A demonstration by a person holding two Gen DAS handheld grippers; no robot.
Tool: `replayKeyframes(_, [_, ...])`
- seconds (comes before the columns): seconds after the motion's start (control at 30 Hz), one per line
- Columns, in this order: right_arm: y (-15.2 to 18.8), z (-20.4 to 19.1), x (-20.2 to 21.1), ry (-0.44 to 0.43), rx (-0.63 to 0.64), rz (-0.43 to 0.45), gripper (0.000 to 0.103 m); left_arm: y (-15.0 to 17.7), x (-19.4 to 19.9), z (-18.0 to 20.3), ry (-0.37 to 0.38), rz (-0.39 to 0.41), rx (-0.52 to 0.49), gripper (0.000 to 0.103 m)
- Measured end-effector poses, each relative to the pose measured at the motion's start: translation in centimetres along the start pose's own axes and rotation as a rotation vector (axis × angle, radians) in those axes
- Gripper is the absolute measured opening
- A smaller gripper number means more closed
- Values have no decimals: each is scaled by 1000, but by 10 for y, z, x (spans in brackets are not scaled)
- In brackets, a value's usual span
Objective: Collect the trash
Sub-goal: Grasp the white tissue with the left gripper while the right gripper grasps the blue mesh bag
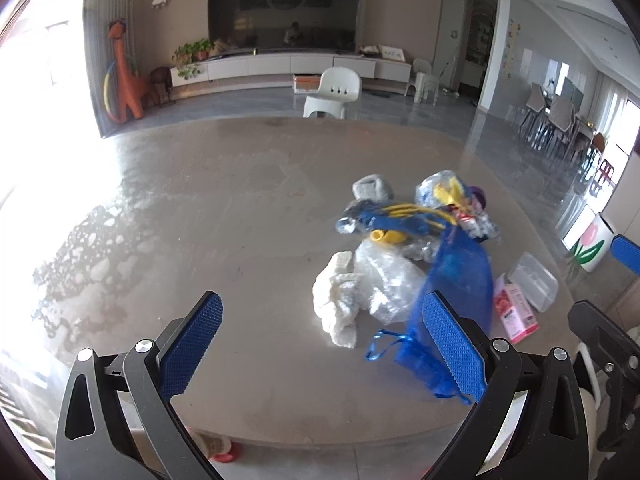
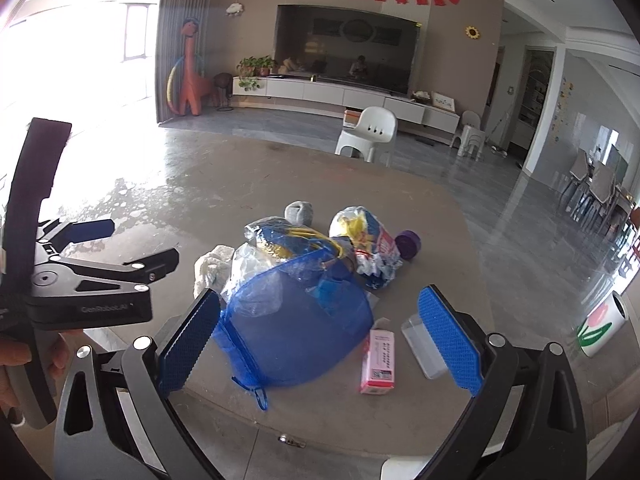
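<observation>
A pile of trash lies on the grey table. It holds a blue mesh drawstring bag, clear crumpled plastic, a white crumpled tissue, blue-and-yellow wrappers, a pink carton, a clear plastic box and a purple cap. My left gripper is open and empty, left of the pile, its right finger over the blue bag. My right gripper is open and empty, its fingers either side of the blue bag and carton.
A white plastic chair stands beyond the table's far edge. A white bin with a tulip print stands on the floor at the right. The left gripper's body shows at the left of the right wrist view.
</observation>
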State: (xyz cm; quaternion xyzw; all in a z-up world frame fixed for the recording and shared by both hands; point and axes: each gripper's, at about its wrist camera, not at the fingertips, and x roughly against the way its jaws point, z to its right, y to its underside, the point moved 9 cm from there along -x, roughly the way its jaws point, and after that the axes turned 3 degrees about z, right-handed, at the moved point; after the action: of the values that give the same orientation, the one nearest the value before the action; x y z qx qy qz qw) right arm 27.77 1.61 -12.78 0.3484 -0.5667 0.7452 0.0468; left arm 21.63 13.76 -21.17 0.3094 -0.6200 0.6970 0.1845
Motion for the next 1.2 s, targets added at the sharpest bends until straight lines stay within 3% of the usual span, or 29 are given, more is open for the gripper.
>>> replayKeyframes(0.3, [7, -16, -43, -37, 14, -53, 99, 12, -52, -14, -33, -49, -17, 98])
replayKeyframes(0.53, [12, -18, -66, -50, 9, -73, 99, 21, -76, -6, 22, -69, -47, 97])
replayKeyframes(0.6, [13, -17, -72, -49, 6, -77, 99, 22, -82, -2, 37, -74, -55, 90])
replayKeyframes(0.73, [19, -16, -82, -53, 0, -95, 99, 37, -109, 11, 118, -152, -68, 55])
replayKeyframes(0.8, [21, -16, -84, -53, 2, -101, 99, 45, -117, 15, 154, -185, -56, 44])
replayKeyframes(0.83, [22, -16, -84, -53, 4, -103, 99, 45, -117, 19, 164, -170, -69, 27])
replayKeyframes(0.93, [26, -16, -87, -58, 4, -115, 99, 46, -115, 20, 177, -170, -65, 20])
replayKeyframes(1.2, [49, -26, -107, -88, 34, -191, 99, 28, -73, -7, 139, -102, -26, 20])
